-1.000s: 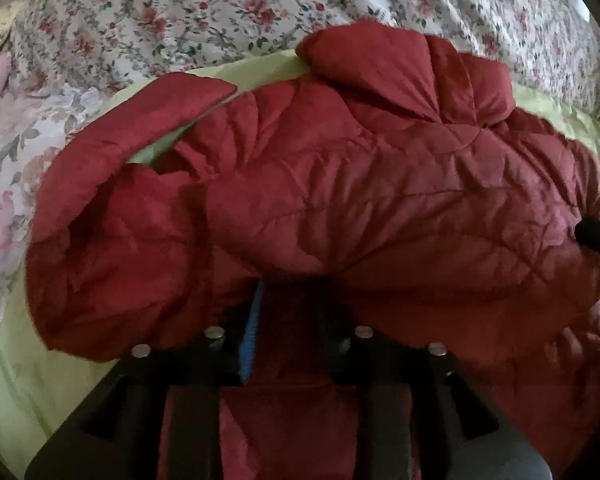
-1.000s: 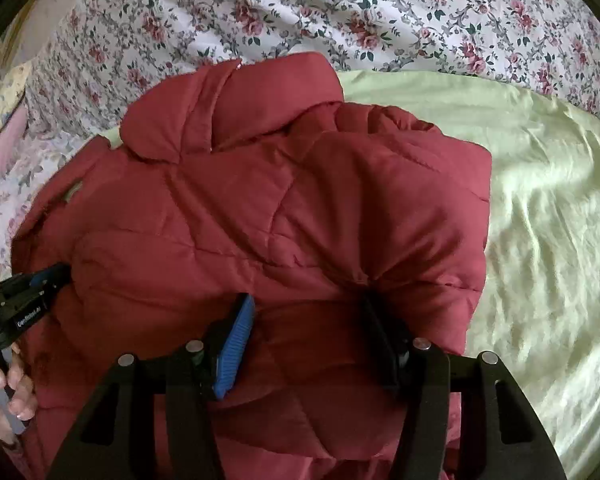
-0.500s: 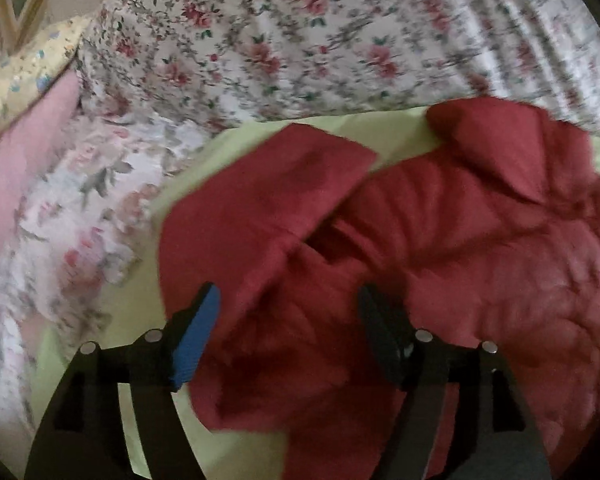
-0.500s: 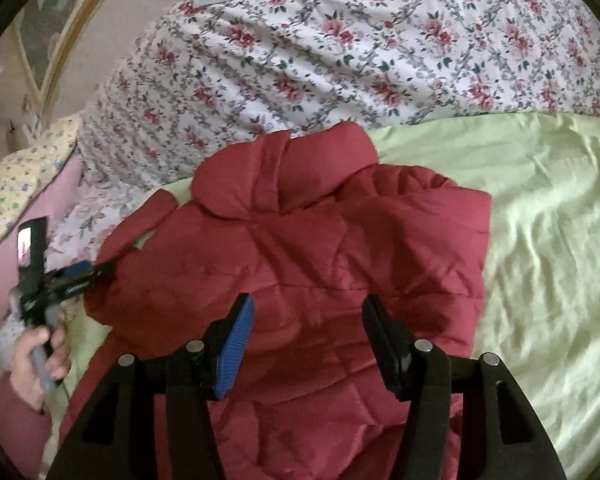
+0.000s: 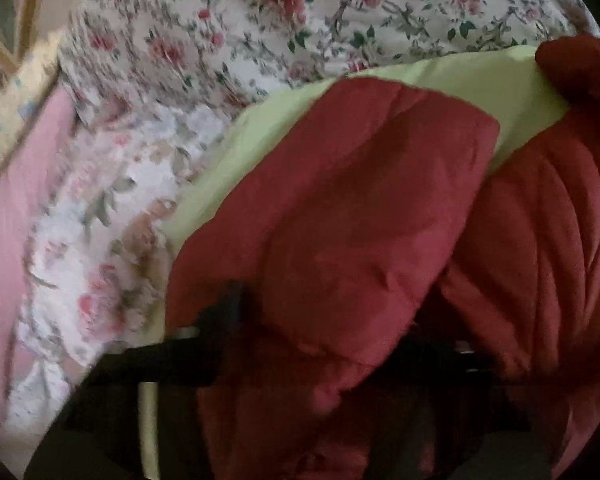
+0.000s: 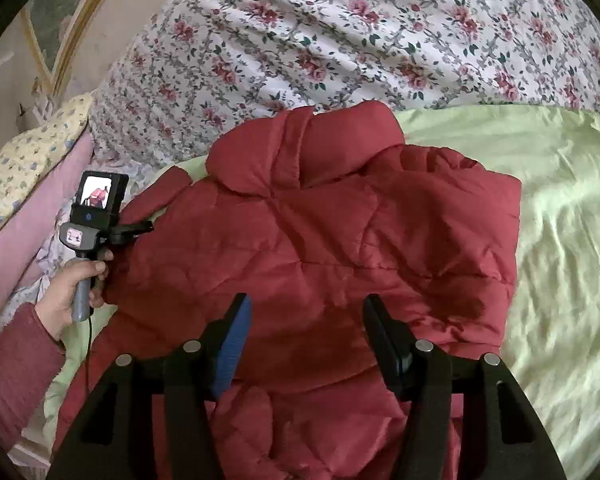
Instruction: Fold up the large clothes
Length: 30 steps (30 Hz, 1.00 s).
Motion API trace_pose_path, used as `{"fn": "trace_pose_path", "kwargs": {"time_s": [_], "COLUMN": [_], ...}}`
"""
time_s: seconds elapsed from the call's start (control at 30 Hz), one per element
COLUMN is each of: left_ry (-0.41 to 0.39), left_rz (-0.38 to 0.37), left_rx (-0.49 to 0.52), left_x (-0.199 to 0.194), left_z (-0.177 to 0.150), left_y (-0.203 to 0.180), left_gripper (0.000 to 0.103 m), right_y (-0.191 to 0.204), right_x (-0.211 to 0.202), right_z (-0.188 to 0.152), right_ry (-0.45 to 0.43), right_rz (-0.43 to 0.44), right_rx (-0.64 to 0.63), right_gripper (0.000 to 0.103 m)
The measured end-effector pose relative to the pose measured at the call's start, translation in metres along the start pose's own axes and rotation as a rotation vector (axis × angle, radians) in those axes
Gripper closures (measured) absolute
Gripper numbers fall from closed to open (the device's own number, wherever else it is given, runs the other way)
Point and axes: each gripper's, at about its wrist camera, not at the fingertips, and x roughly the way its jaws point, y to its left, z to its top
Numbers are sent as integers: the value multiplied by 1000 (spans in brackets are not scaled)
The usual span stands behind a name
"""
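Note:
A red quilted jacket (image 6: pixel 320 240) lies back-up on the pale green sheet (image 6: pixel 560 240), collar towards the floral quilt. Its left sleeve (image 5: pixel 340 208) fills the left wrist view and covers most of my left gripper (image 5: pixel 300 316). The jaws are closing with the sleeve's end bunched between them; one dark finger (image 5: pixel 230 304) shows, the other is hidden. From the right wrist view, a hand (image 6: pixel 72 284) holds that left gripper (image 6: pixel 142 227) at the sleeve's edge. My right gripper (image 6: pixel 308 308) hovers open over the jacket's lower back, nothing pinched.
A floral quilt (image 6: pixel 360 40) is heaped behind the jacket. Pink and yellow pillows (image 6: pixel 32 200) lie at the far left, beside a wall with a framed picture (image 6: pixel 52 20). Bare green sheet spreads to the right of the jacket.
My left gripper let go of the jacket's body, swung left, opened wide and closed around the sleeve. The right gripper lifted a little off the jacket, jaws unchanged.

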Motion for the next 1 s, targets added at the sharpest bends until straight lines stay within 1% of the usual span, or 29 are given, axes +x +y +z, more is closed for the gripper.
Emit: {"fn": "trace_pose_path", "kwargs": {"time_s": [0.03, 0.1, 0.13, 0.2, 0.3, 0.4, 0.43, 0.47, 0.53, 0.57, 0.67, 0.77, 0.83, 0.87, 0.93, 1.0], "left_ry": [-9, -31, -42, -56, -77, -88, -90, -95, -116, -136, -178, -211, -231, -237, -228, -225], "left_rz": [-9, -27, -42, -78, -175, -248, -280, -332, -400, -445, -544, -662, -705, -731, -778, -807], "left_rx": [-9, -29, -45, -88, -178, -263, -288, -316, -338, -344, -350, -339, -312, -287, -264, -246], "left_x": [-4, -15, -22, -35, -55, -71, -76, -86, -103, -118, -150, -182, -196, -204, -212, -217], "left_z": [-1, -2, -3, -5, -10, -17, -20, -24, -32, -38, -50, -61, -65, -67, -71, -73], "left_y": [2, 6, 10, 19, 39, 58, 63, 67, 68, 64, 53, 31, 16, 3, -15, -29], "left_gripper": [77, 86, 88, 88, 88, 89, 89, 90, 90, 90, 90, 90, 90, 90, 90, 90], "right_y": [-1, -2, -2, 0, 4, 8, 8, 9, 10, 10, 8, 5, 2, 0, -4, -10], "right_x": [0, 0, -1, -1, -1, -1, -1, -1, -1, -1, 1, -1, -3, -5, -8, -9], "right_z": [0, 1, 1, 1, 0, 0, 0, 0, 0, 0, -1, -1, -1, 0, -1, -3], "right_ry": [0, -4, -5, -5, -5, -3, -3, -2, 0, 2, 17, 22, 19, 18, 18, 30], "right_rz": [7, 18, 19, 23, 24, 23, 23, 30, 43, 50, 58, 71, 89, 101, 126, 163], "right_rx": [9, 17, 17, 11, -2, -13, -15, -15, -12, -11, 0, 23, 46, 59, 90, 143], "right_gripper": [42, 42, 42, 42, 42, 42, 42, 42, 42, 42, 42, 42, 42, 42, 42, 41]}}
